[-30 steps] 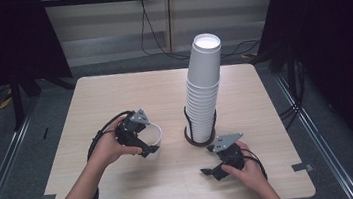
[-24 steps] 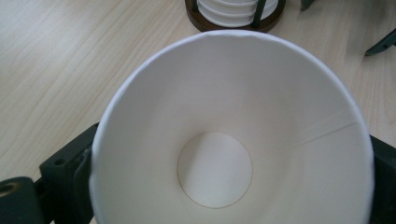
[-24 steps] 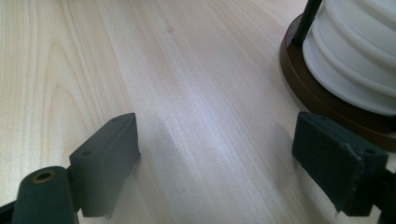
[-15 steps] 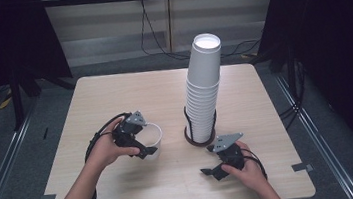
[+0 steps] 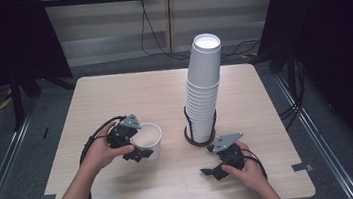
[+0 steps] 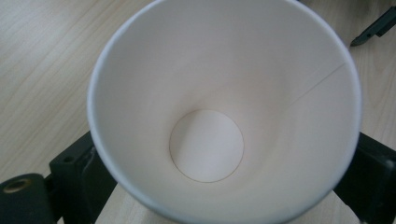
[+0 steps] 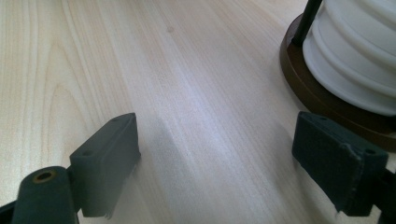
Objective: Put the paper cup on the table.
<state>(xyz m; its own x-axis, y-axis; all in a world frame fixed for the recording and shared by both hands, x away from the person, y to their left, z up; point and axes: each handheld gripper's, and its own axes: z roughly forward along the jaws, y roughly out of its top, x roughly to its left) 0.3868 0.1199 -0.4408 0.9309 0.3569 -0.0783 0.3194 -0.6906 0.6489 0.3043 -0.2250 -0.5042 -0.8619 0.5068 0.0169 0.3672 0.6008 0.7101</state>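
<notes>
Paper cup (image 5: 147, 138) is being enclosed between the jaws of the left gripper (image 5: 136, 143), which have just been closing on its wall; it is being gripped upright on the table (image 5: 113, 94). Right gripper (image 5: 210, 160) is being held released, jaws wide, just beside the cup stack (image 5: 204, 91) base.

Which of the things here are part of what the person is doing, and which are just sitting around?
In the job:
- single paper cup, between the jaws of the left gripper, which have just been closing
- stack of cups in its holder

Just there:
- right gripper, open, resting on the table
- wall cables
</notes>
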